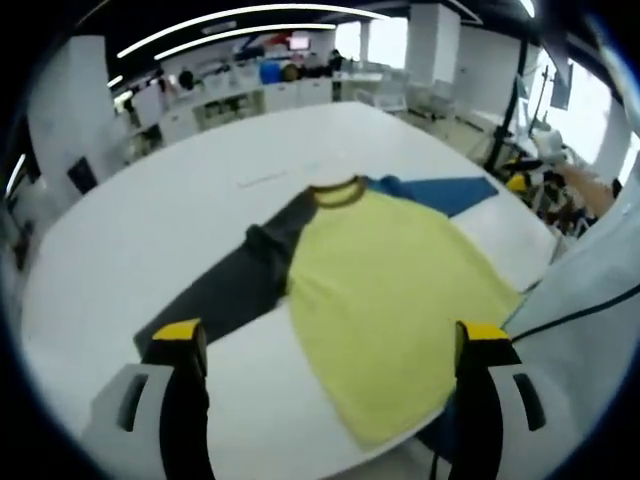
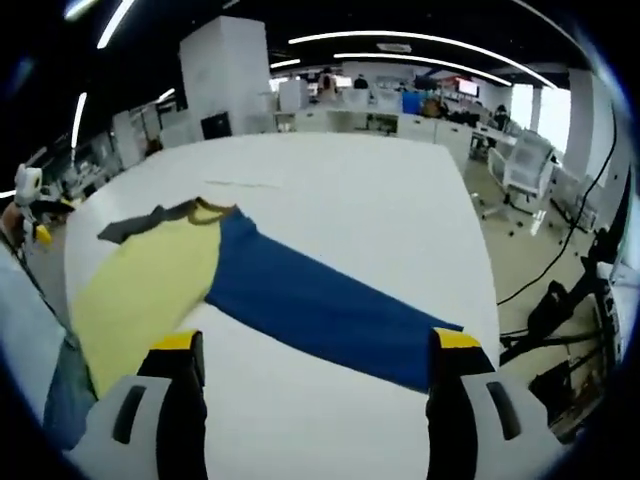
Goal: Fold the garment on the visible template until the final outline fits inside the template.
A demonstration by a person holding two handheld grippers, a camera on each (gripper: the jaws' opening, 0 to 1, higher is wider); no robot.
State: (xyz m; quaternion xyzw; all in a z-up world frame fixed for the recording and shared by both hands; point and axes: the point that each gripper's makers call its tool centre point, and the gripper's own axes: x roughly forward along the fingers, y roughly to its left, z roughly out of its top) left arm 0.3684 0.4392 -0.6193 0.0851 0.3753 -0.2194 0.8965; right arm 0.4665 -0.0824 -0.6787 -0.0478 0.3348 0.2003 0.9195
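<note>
Garment (image 1: 390,300): yellow body, grey sleeve (image 1: 235,280), blue sleeve (image 2: 320,305), lying flat and unfolded on white table (image 1: 150,210), ahead of both jaw pairs. Left gripper (image 1: 330,345), right gripper (image 2: 312,350): jaws apart, empty. Template outline indiscernible. Judged: folding not begun.

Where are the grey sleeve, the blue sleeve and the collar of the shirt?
grey sleeve (image 1: 232,282), left gripper view, middle of the sleeve.
blue sleeve (image 2: 315,303), right gripper view, middle of the sleeve.
collar (image 1: 338,191), left gripper view, front edge.
</note>
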